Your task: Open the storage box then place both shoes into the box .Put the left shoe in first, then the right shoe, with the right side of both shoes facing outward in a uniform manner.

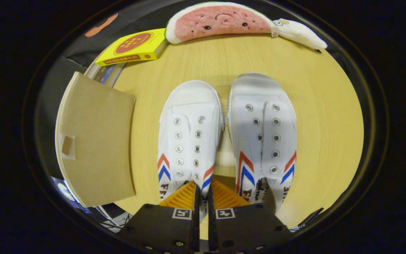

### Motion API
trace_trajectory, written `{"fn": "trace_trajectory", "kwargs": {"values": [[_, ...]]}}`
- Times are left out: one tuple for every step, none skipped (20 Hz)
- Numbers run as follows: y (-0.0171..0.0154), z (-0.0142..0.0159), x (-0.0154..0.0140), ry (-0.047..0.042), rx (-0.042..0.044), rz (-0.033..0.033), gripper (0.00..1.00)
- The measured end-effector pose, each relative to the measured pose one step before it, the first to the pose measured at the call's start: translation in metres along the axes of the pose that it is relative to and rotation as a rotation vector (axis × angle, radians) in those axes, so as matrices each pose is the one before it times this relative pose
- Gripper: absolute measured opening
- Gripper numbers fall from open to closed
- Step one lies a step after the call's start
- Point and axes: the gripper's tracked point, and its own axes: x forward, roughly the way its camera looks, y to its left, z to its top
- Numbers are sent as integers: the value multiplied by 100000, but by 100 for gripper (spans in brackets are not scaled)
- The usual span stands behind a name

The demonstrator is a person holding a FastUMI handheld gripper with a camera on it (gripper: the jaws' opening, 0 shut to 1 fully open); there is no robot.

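Gripper view looks down on two white canvas shoes, the left shoe (189,137) and right shoe (263,134), side by side on the table (323,116), toes pointing far. Both look light, soft and laceless, so the stiffer heel rim seems the best hold. The box (97,141) sits left of them, lid still on. The gripper (204,197) hangs low over the near heels, fingers almost pressed together, pinching the left shoe's heel wall, as far as I can judge
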Motion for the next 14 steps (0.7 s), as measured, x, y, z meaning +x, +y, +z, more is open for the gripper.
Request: {"fn": "trace_trajectory", "kwargs": {"values": [[-214, -84, -1, -440, -1960, 1037, 4], [113, 97, 145, -644, 2295, 2566, 4], [87, -163, -274, 110, 2499, 3461, 0], [-113, 34, 70, -710, 3143, 3750, 0], [271, -180, -273, -454, 2051, 5106, 0], [-73, 31, -501, -1727, 2538, 3879, 0], [26, 93, -610, -1737, 1604, 3134, 0], [307, -83, -573, -276, 1493, 3227, 0], [313, -132, -645, 125, 1172, 2926, 0], [563, -283, -951, 280, 603, 2701, 0], [512, -194, -646, -280, 359, 1982, 0], [558, -297, -742, -618, -241, 1832, 0], [885, -142, -733, -1178, -77, 1584, 0], [850, 123, -295, -1334, -147, 1088, 0]]}}
